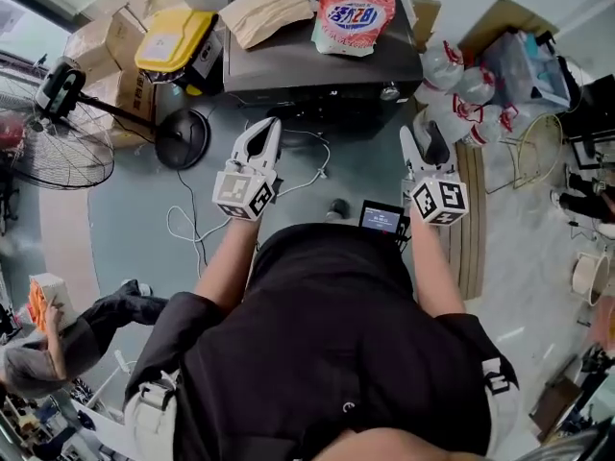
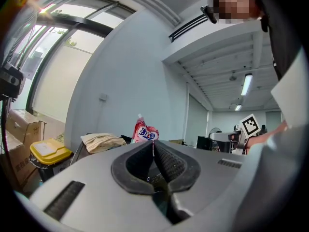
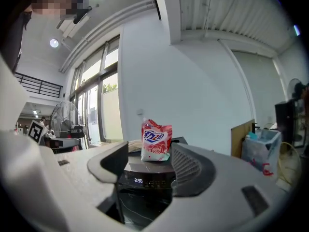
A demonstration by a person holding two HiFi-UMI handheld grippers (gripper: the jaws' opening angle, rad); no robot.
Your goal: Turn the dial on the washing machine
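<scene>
Dial (image 1: 389, 91) sits at the front right corner of the washer (image 1: 317, 60), both grippers well short of it, left gripper (image 1: 265, 129) pinched together on nothing, right gripper (image 1: 424, 134) parted and empty; risk: an off-centre close could skid off the small knob onto the panel (image 3: 145, 180) beside it.

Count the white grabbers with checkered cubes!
2. The white left gripper, jaws shut, faces the dark grey washing machine at its left; the right gripper, jaws apart, at its right. None hidden.
</scene>
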